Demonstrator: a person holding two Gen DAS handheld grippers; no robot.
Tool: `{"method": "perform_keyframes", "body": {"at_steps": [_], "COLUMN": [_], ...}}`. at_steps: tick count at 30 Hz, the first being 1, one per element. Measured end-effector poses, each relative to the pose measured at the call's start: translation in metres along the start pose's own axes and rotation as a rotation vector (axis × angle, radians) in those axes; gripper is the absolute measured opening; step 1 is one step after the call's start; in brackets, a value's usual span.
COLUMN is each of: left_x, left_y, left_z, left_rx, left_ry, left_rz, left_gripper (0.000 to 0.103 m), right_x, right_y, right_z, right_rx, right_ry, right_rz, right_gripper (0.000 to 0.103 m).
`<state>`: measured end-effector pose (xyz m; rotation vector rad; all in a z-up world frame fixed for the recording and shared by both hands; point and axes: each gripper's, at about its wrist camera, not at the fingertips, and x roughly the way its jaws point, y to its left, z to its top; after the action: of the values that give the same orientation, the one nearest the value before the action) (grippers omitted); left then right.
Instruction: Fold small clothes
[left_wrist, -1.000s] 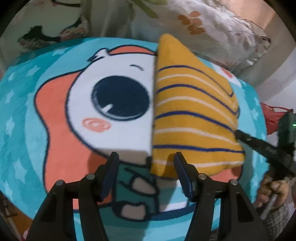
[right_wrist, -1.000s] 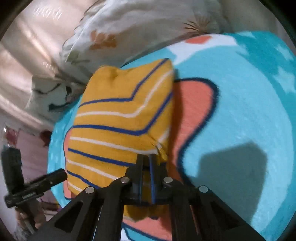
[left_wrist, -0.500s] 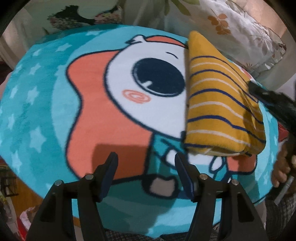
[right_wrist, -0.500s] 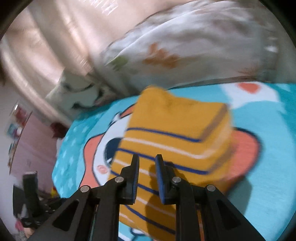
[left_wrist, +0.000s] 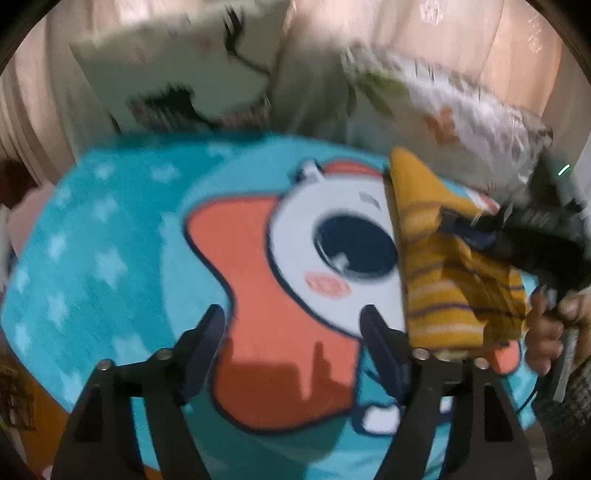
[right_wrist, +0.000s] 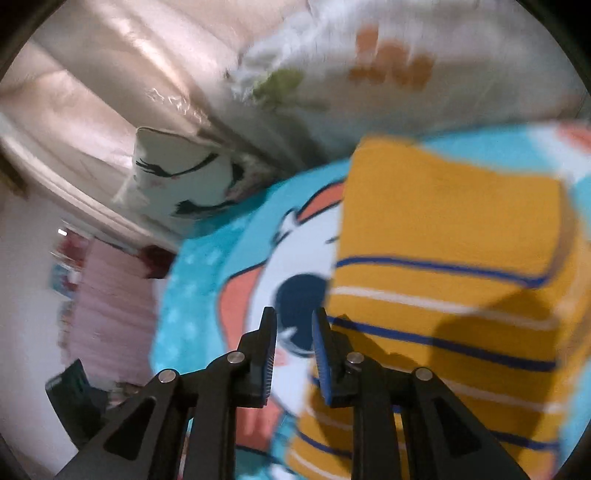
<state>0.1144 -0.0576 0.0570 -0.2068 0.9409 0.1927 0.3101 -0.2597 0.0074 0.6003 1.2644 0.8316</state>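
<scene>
Black jaws, blue pads (right_wrist: 320, 354), silver screws (right_wrist: 236, 357)

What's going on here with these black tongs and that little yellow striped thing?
A person is folding a small yellow striped garment on a cartoon-print blue mat, using a hand-held gripper in each hand. The garment lies folded into a compact bundle. The left hand-held gripper hangs open over the mat beside it, holding nothing. The right hand-held gripper is slightly parted at the garment's edge and appears empty, though blur makes that uncertain.
</scene>
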Motion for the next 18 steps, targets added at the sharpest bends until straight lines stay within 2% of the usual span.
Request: {"method": "perform_keyframes", "body": {"at_steps": [2, 4, 6, 7, 8, 9, 10, 11, 13, 15, 17, 18], "left_x": [-0.01, -0.013, -0.013, -0.012, -0.01, -0.007, -0.002, 0.001, 0.004, 0.002, 0.0, 0.0], "left_y": [0.01, 0.021, 0.032, 0.036, 0.041, 0.045, 0.05, 0.051, 0.054, 0.051, 0.046, 0.045], "left_z": [0.007, 0.013, 0.019, 0.021, 0.023, 0.025, 0.029, 0.028, 0.028, 0.028, 0.028, 0.028], "left_rx": [0.001, 0.0, 0.002, 0.001, -0.005, -0.012, -0.02, -0.026, -0.04, -0.035, -0.013, -0.004], "left_ry": [-0.063, -0.094, -0.103, -0.101, -0.093, -0.078, -0.047, -0.026, -0.014, -0.028, -0.044, -0.049], "left_rz": [-0.006, -0.014, -0.012, -0.019, -0.033, -0.046, -0.067, -0.074, -0.098, -0.077, -0.054, -0.041], "left_gripper": [0.086, 0.091, 0.092, 0.092, 0.092, 0.092, 0.092, 0.092, 0.092, 0.092, 0.092, 0.092], "right_x": [0.02, 0.016, 0.007, 0.005, 0.005, 0.008, 0.01, 0.007, -0.011, -0.041, -0.071, -0.08], "right_y": [-0.019, -0.028, -0.029, -0.03, -0.029, -0.029, -0.029, -0.027, -0.016, 0.002, 0.019, 0.022], "right_z": [-0.015, -0.042, -0.069, -0.088, -0.099, -0.115, -0.125, -0.132, -0.131, -0.114, -0.085, -0.073], "right_rx": [0.097, 0.139, 0.15, 0.161, 0.162, 0.16, 0.146, 0.12, 0.109, 0.076, 0.027, 0.019], "right_ry": [0.059, 0.059, 0.071, 0.104, 0.128, 0.182, 0.222, 0.228, 0.179, 0.074, -0.056, -0.105], "right_rz": [0.055, 0.109, 0.104, 0.103, 0.093, 0.047, -0.038, -0.083, -0.097, -0.048, -0.068, -0.095], "right_gripper": [0.021, 0.02, 0.02, 0.02, 0.02, 0.021, 0.023, 0.019, 0.023, 0.023, 0.029, 0.038]}}
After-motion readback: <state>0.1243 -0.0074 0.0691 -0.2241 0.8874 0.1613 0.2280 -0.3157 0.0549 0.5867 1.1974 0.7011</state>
